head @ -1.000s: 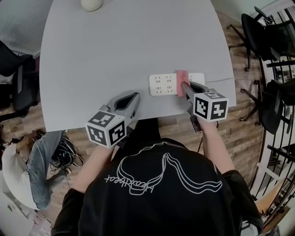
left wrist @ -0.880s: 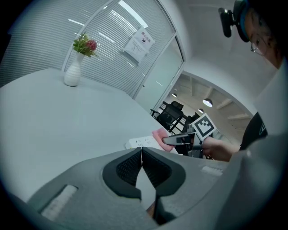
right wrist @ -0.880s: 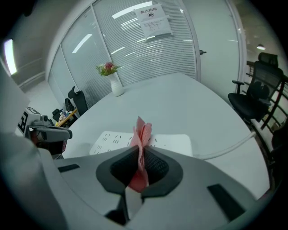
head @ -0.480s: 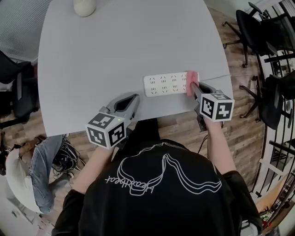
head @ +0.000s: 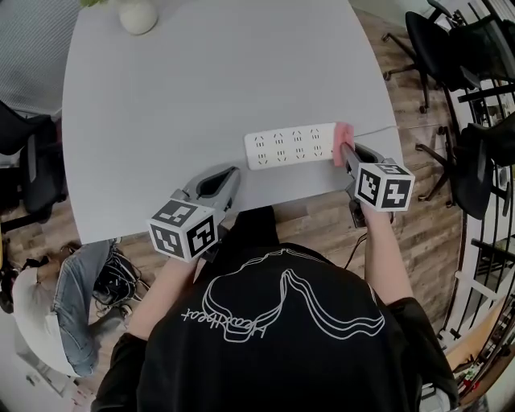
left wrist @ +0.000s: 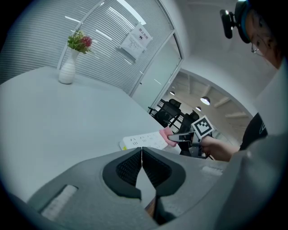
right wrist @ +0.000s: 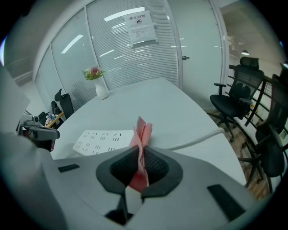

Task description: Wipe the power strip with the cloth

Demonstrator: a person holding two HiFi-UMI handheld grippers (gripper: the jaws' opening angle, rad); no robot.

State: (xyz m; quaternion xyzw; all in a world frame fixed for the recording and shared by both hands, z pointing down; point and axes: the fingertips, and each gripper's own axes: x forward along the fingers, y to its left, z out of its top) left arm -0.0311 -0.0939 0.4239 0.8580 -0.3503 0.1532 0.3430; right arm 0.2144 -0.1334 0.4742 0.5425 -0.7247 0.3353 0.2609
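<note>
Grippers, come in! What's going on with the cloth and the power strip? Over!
Right gripper shut on pink cloth, at power strip's cord end. Left gripper shut, empty, by table's near edge. Vase far off, nothing blocking.

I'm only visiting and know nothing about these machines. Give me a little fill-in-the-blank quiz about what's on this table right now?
1. The right gripper is shut on a ____ cloth.
2. The cloth touches one end of a ____ power strip.
3. The left gripper is shut and holds ____.
4. At the far end of the table, flowers stand in a white ____.

Missing words: pink; white; nothing; vase.
</note>
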